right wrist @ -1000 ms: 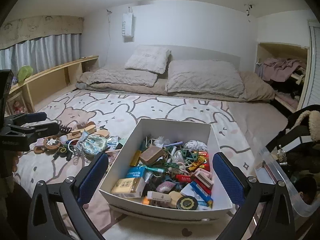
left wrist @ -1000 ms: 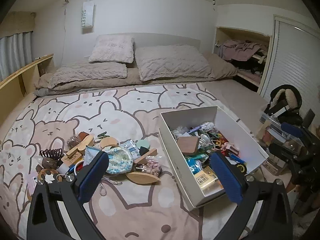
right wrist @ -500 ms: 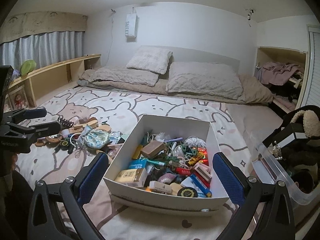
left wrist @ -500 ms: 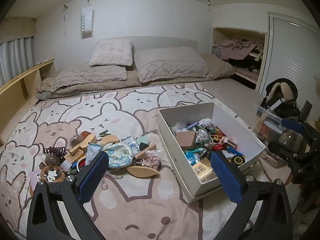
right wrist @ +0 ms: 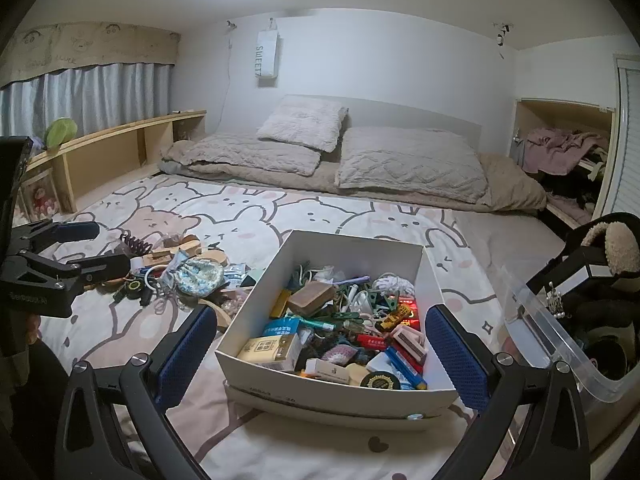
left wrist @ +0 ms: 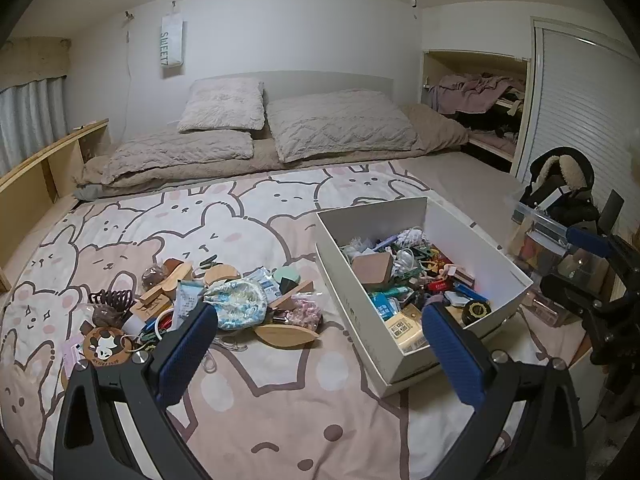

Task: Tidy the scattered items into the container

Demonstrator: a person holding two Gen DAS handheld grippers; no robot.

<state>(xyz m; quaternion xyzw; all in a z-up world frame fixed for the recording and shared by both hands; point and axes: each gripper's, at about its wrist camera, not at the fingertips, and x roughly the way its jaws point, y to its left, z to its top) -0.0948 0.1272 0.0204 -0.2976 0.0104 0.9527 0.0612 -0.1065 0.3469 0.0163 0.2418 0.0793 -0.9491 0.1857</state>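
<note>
Hovering wide open and empty, the left gripper (left wrist: pixel 320 354) and right gripper (right wrist: pixel 322 354) face the half-filled white box (right wrist: pixel 430 280).

We see a white rectangular box (left wrist: pixel 472 236) sitting open on the bed, already heaped with small packets, clips and cords. Just left of it lies a loose pile (left wrist: pixel 192 300) — a floral pouch (left wrist: pixel 237 309), wooden pieces, a brown claw clip (left wrist: pixel 111 299), a panda disc (left wrist: pixel 106 345) — spread flat on the bear-print cover.

home bedroom | bed (left wrist: pixel 280 216) with bunny-print sheet mid-frame | pillows (left wrist: pixel 340 128) upper centre | curtained window (right wrist: pixel 88 96) upper left | clothes-filled closet nook (left wrist: pixel 476 96) upper right
</note>
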